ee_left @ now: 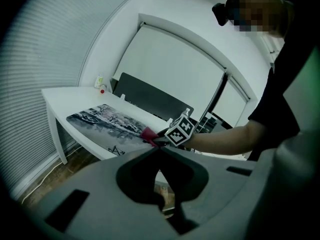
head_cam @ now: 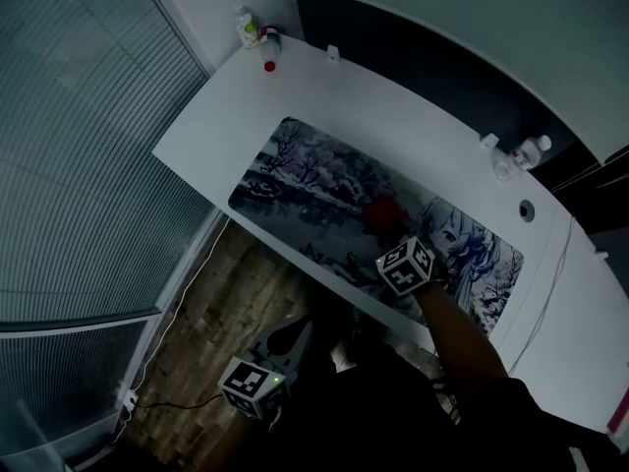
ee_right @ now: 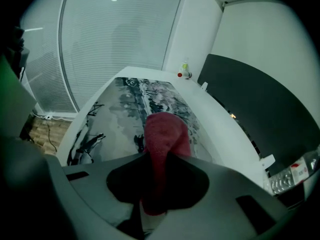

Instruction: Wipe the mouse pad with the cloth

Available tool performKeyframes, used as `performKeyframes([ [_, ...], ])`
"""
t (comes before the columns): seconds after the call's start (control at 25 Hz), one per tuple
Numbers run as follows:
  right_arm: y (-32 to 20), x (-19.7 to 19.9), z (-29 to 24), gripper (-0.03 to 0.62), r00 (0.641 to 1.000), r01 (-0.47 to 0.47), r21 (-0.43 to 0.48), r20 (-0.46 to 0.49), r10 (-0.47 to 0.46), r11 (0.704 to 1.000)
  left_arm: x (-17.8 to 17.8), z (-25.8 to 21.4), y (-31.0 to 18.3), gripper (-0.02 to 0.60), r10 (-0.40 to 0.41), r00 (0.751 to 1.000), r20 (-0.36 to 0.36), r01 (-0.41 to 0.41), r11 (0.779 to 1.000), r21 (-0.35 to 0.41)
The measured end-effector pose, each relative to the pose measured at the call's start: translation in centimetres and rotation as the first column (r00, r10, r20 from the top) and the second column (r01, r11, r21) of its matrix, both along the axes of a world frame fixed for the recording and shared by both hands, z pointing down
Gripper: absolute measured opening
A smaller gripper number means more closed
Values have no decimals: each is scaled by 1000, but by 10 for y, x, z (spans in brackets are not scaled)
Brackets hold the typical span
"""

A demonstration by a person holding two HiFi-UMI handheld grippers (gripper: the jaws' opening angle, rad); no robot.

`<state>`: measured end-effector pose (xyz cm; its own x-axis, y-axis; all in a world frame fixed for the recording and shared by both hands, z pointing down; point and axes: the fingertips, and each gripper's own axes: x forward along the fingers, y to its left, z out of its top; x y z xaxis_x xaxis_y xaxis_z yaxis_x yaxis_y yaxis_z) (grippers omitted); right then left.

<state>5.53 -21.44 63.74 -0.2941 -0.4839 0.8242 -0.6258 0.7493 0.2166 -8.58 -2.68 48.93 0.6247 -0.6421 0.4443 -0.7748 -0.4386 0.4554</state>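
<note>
A long mouse pad (head_cam: 324, 185) printed with a wintry anime picture lies on the white desk (head_cam: 236, 106). A red cloth (head_cam: 383, 212) rests on the pad near its middle. My right gripper (head_cam: 391, 236) is shut on the cloth (ee_right: 165, 134), which bunches out past the jaws onto the pad (ee_right: 125, 109). My left gripper (head_cam: 290, 340) hangs low in front of the desk, above the floor, shut and holding nothing. Its own view shows its jaws (ee_left: 159, 149) meeting, with the pad (ee_left: 107, 121) and the cloth (ee_left: 149, 134) beyond.
Small bottles (head_cam: 251, 29) and a red cap (head_cam: 269, 66) sit at the desk's far left corner. Another bottle (head_cam: 531, 151) stands at the back right near a cable hole (head_cam: 527, 207). A dark panel (head_cam: 423, 57) backs the desk. Window blinds (head_cam: 79, 146) run along the left, over wooden floor (head_cam: 211, 313).
</note>
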Motion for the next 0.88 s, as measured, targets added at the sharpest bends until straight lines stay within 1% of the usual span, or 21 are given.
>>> performKeyframes([
  [0.32, 36, -36, 0, 83, 1000, 16, -7, -15, -17, 1000, -33, -3, 12, 5, 16, 1000, -11, -16, 1000, 16],
  [0.48, 51, -53, 2, 83, 1000, 19, -12, -24, -19, 1000, -50, 0, 18, 5, 21, 1000, -22, -21, 1000, 10],
  [0.6, 62, -67, 2, 83, 1000, 17, -18, -24, -18, 1000, -61, 0, 21, 6, 34, 999, -33, -33, 999, 8],
  [0.88, 82, -90, 3, 83, 1000, 0, -30, -24, 0, 1000, -80, -3, 22, 5, 78, 996, -39, -77, 997, 27],
])
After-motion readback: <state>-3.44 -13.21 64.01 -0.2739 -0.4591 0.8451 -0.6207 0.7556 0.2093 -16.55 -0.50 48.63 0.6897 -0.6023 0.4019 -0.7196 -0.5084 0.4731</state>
